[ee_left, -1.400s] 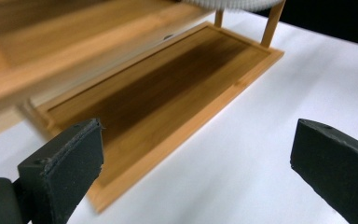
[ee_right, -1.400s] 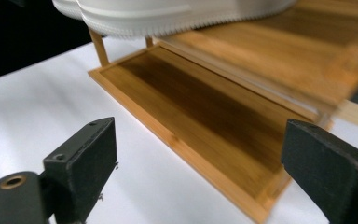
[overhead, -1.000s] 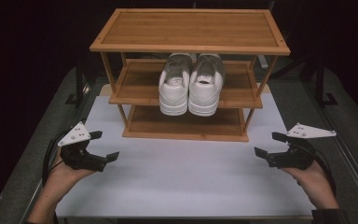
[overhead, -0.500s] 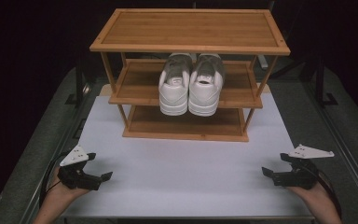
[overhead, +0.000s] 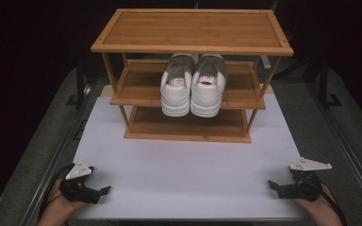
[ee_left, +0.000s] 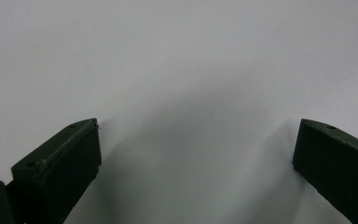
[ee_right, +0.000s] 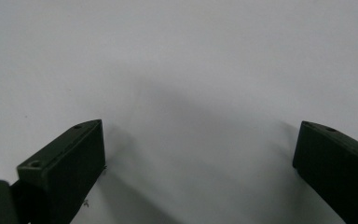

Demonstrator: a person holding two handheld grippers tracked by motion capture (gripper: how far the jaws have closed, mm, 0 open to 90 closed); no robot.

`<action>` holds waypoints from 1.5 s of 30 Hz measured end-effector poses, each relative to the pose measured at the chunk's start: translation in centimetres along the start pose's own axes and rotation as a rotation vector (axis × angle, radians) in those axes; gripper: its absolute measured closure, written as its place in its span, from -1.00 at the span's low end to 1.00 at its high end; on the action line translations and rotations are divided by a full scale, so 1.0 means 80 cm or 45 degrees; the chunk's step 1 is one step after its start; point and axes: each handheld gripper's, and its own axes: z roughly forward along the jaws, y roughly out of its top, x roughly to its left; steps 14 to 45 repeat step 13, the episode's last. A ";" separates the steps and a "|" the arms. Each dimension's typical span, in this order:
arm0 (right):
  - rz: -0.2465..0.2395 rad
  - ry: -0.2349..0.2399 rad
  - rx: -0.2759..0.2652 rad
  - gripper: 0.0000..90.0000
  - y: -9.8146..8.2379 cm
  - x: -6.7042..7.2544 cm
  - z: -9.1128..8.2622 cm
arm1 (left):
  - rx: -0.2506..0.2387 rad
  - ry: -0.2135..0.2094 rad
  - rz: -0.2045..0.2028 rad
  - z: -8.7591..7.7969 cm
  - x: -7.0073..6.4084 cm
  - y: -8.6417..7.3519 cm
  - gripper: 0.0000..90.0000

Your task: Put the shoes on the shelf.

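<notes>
- The pair of white shoes (overhead: 193, 84) sits side by side on the middle shelf of the wooden rack (overhead: 192, 28), heels toward me, so the storing looks done to my eye.
- My left gripper (overhead: 95, 194) is down at the near left corner of the white table (overhead: 188, 165), jaws spread wide, nothing between them.
- My right gripper (overhead: 279, 187) is at the near right corner; its jaws have just been opening further and they hold nothing either.
- Both grippers are well apart from the rack and the shoes.
- The top and bottom shelves are bare.
- I judge little is left beyond resting the grippers.
</notes>
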 end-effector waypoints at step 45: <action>-0.015 -0.016 -0.009 -0.96 -0.002 0.003 0.000 | -0.006 -0.011 -0.013 0.001 0.001 -0.002 -0.99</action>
